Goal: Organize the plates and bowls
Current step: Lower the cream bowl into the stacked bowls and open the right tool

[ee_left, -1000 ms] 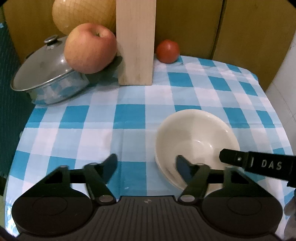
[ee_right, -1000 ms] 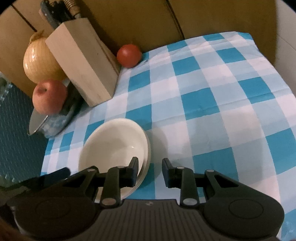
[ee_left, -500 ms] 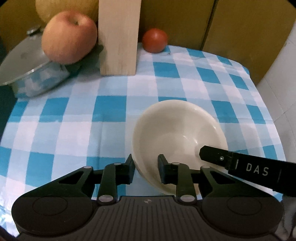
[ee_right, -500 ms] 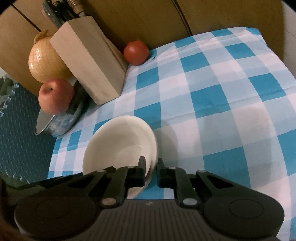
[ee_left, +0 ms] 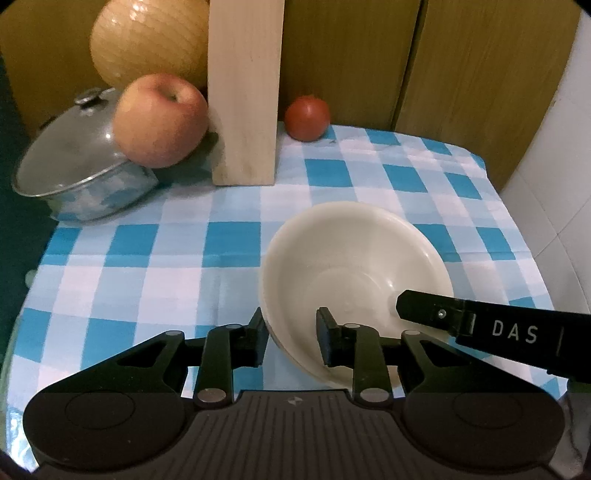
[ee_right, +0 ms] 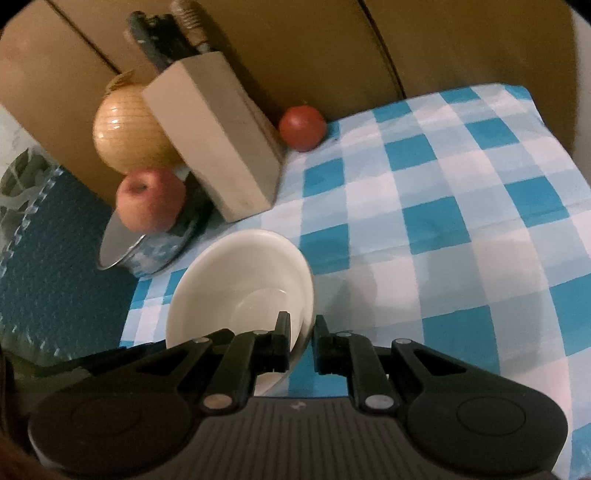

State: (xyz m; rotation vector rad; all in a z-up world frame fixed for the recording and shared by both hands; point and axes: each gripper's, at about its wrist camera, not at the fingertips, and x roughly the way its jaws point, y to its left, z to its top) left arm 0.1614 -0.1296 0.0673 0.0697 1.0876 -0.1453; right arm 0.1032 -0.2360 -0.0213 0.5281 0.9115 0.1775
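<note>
Both wrist views look steeply down, close over the checked tabletop point(ee_left: 147, 280), sharing the cream bowl point(ee_left: 354, 258) at lower centre

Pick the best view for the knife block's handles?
Right wrist: the knife block shows its top with handles sticking out. Left wrist shows only its plain front face, top cropped.

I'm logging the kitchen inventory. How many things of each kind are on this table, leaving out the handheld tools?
Cream bowls, nested: 2
Lidded pot: 1
Knife block: 1
Apple: 1
Tomato: 1
Onion: 1
Total: 7
</note>
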